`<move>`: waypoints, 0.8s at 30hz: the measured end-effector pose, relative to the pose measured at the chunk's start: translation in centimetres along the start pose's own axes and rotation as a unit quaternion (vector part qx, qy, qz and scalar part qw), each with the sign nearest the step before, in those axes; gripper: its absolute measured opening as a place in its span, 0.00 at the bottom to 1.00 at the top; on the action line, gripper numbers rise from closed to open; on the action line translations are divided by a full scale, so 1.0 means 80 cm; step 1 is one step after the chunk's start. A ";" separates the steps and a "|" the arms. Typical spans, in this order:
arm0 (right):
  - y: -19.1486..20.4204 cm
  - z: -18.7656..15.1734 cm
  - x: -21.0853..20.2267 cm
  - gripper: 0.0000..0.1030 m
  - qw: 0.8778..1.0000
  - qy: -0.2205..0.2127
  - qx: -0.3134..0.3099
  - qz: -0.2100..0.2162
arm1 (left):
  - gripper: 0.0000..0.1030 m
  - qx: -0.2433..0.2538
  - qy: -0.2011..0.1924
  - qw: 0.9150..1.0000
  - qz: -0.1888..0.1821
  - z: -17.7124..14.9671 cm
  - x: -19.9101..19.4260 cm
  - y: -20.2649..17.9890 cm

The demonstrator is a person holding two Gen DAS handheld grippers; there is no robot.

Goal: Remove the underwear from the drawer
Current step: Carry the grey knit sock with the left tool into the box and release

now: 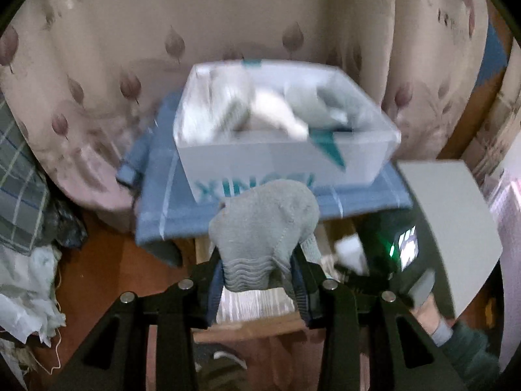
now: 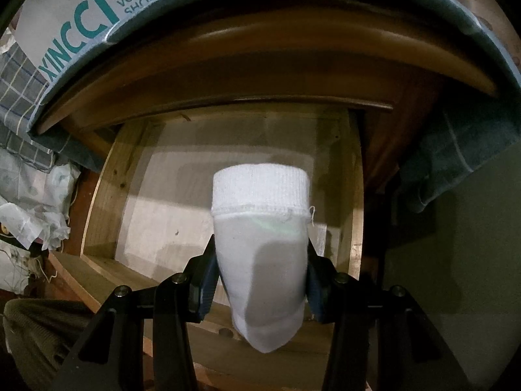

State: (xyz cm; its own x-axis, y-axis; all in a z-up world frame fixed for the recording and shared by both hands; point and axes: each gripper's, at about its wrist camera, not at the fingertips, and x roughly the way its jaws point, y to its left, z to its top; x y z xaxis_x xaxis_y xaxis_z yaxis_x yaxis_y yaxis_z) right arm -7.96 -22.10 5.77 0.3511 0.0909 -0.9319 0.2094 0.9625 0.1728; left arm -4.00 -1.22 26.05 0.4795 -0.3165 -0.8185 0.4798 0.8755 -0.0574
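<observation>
Left wrist view first. Left gripper (image 1: pixel 260 280) clamped on a grey knitted garment with a wavy ribbed band (image 1: pixel 265 224), bunched up and bulging out ahead of the dark pads, pinched from both sides. Dead ahead at twelve o'clock, an open white cardboard shoe box with teal lettering (image 1: pixel 283 159), sitting on a blue cloth with pale stripes (image 1: pixel 162 205) draped over a piece of furniture. Inside the box, a jumble of white and grey fabric pieces (image 1: pixel 276 107), blurred, sorts not clear. Behind it all, a beige curtain printed with mauve leaves (image 1: pixel 97 65). At nine o'clock, a checked grey-green fabric (image 1: pixel 19 182) over a heap of crumpled white material (image 1: pixel 29 286). At three o'clock, a flat pale grey panel (image 1: pixel 452 221). Around four o'clock, dim and smeared, a small lit screen with a green glow (image 1: pixel 407 247).

Over to the right wrist view. Right gripper (image 2: pixel 260 283) closed on a white sock-like knit piece with a ribbed cuff (image 2: pixel 260 234), cuff end pointing away toward twelve o'clock, rounded end hanging near the camera, pads pressing on either flank. Beneath and beyond it, an open light wooden drawer (image 2: pixel 97 202), pale bottom board showing on either side of the white piece. Above, across twelve o'clock, the dark brown wooden edge of the cabinet top (image 2: pixel 260 62), with the blue cloth (image 2: pixel 456 169) hanging over at two o'clock. Shoe box (image 2: pixel 78 16) at eleven o'clock, reading "VOGUE SHOES". At eight o'clock, an olive knitted sleeve (image 2: pixel 39 335).
</observation>
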 end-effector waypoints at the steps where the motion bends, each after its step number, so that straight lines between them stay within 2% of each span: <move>1: 0.000 0.000 -0.001 0.42 1.000 -0.001 -0.001 0.000 | 0.36 0.000 -0.009 1.000 0.004 0.013 -0.008 0.001; 4: 0.002 0.000 -0.001 0.42 1.000 -0.003 -0.006 -0.004 | 0.36 -0.002 -0.036 0.999 0.028 0.051 -0.024 0.008; 9: 0.003 0.000 -0.002 0.42 1.000 -0.004 -0.002 0.005 | 0.36 0.000 -0.065 0.997 0.039 0.115 -0.029 0.003; 12: 0.003 0.000 -0.003 0.42 1.000 -0.007 -0.003 0.007 | 0.36 0.013 -0.062 0.997 0.039 0.142 -0.011 -0.004; 20: -0.002 -0.002 -0.010 0.42 1.000 -0.012 0.006 0.014 | 0.36 -0.022 -0.044 0.998 0.025 0.202 0.049 -0.004; 24: -0.002 -0.001 -0.009 0.42 1.000 -0.009 0.008 0.019 | 0.36 0.005 -0.056 0.997 0.055 0.227 0.067 -0.015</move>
State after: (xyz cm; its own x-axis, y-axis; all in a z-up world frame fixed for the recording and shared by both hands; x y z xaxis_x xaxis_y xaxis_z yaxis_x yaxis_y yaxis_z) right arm -8.30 -22.26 6.38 0.3748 0.1232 -0.9189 0.2106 0.9539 0.2138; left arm 11.35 -10.64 32.11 0.6086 -0.2587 -0.7501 0.4265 0.9038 0.0343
